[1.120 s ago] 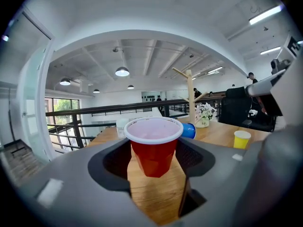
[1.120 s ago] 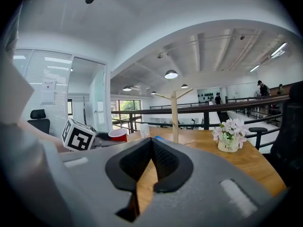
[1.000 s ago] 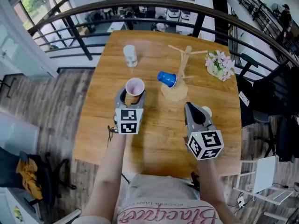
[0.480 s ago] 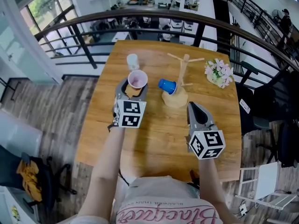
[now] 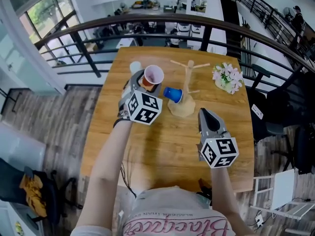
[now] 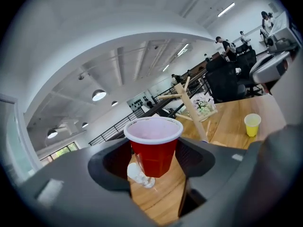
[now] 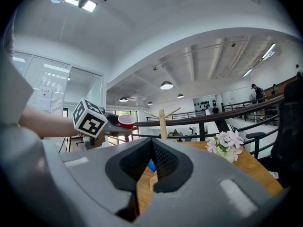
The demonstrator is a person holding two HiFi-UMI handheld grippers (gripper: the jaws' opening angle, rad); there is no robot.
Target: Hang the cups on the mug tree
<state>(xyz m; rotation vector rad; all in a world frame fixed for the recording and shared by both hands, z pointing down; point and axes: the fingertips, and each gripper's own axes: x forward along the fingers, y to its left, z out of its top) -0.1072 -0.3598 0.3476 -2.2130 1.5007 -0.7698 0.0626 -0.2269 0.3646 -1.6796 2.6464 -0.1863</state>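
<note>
A red cup (image 5: 153,75) with a white rim stands upright between the jaws of my left gripper (image 5: 146,81), which is shut on it and held above the table, left of the wooden mug tree (image 5: 186,77). In the left gripper view the red cup (image 6: 154,145) fills the gap of the left gripper (image 6: 154,161), with the mug tree (image 6: 190,109) behind. A blue cup (image 5: 173,94) lies sideways at a low peg of the tree. My right gripper (image 5: 204,114) is shut and empty, near the tree's base; its closed jaws (image 7: 151,161) point at the mug tree (image 7: 163,122).
A clear cup (image 5: 134,66) stands on the wooden table (image 5: 162,146) behind the left gripper. A yellow cup (image 6: 252,125) stands on the table right of the tree. A flower pot (image 5: 227,76) sits at the right edge. A dark railing (image 5: 88,26) curves beyond the table.
The left gripper has risen and moved away from me toward the tree with the red cup in it, rolling to one side. The right gripper has barely shifted.
</note>
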